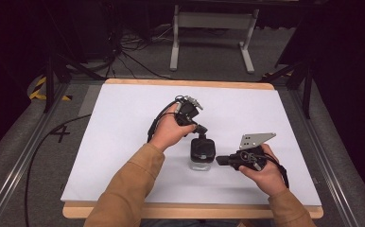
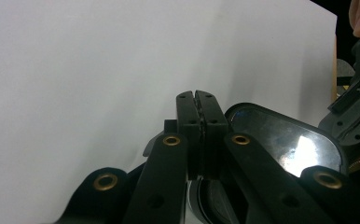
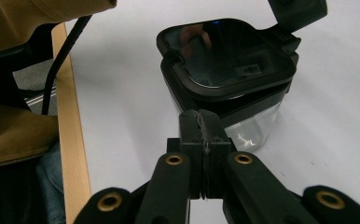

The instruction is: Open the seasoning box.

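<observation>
A small clear container (image 1: 202, 163) with a glossy black lid (image 1: 203, 149) stands on the white table (image 1: 124, 142), near the front middle. My left gripper (image 1: 201, 129) is shut and its tip rests at the lid's far edge. In the left gripper view the shut gripper (image 2: 201, 103) sits beside the lid (image 2: 285, 140). My right gripper (image 1: 220, 161) is shut, pointing at the container's right side. Its own view shows the tips (image 3: 204, 122) just short of the clear body (image 3: 257, 130), and the lid (image 3: 229, 51) looks slightly lifted. Nothing is between either pair of jaws.
A tan sleeve (image 1: 128, 189) reaches in from the front. The wooden table edge (image 3: 68, 116) runs along the near side. Beyond the table, a white metal stand (image 1: 213, 21) and cables (image 1: 124, 52) are on the grey floor.
</observation>
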`<move>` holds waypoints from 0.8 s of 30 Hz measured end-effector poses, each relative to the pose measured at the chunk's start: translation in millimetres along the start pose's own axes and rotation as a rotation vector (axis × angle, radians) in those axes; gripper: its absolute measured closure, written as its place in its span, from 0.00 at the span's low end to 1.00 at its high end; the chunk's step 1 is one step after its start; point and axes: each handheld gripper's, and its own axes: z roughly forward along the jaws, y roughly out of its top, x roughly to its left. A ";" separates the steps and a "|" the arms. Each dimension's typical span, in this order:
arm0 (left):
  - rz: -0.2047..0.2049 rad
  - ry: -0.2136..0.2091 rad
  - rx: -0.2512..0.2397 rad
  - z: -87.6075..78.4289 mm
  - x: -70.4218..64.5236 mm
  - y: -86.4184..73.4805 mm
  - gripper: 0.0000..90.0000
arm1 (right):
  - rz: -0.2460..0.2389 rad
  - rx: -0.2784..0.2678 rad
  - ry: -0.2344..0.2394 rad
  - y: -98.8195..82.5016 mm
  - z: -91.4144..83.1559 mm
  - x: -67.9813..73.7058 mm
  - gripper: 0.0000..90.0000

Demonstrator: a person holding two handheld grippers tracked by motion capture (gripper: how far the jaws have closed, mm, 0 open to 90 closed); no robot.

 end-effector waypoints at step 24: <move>0.052 0.099 -0.142 -80.7 -53.5 -34.9 0.92 | -0.007 -0.073 0.026 10.0 2.8 -4.3 1.00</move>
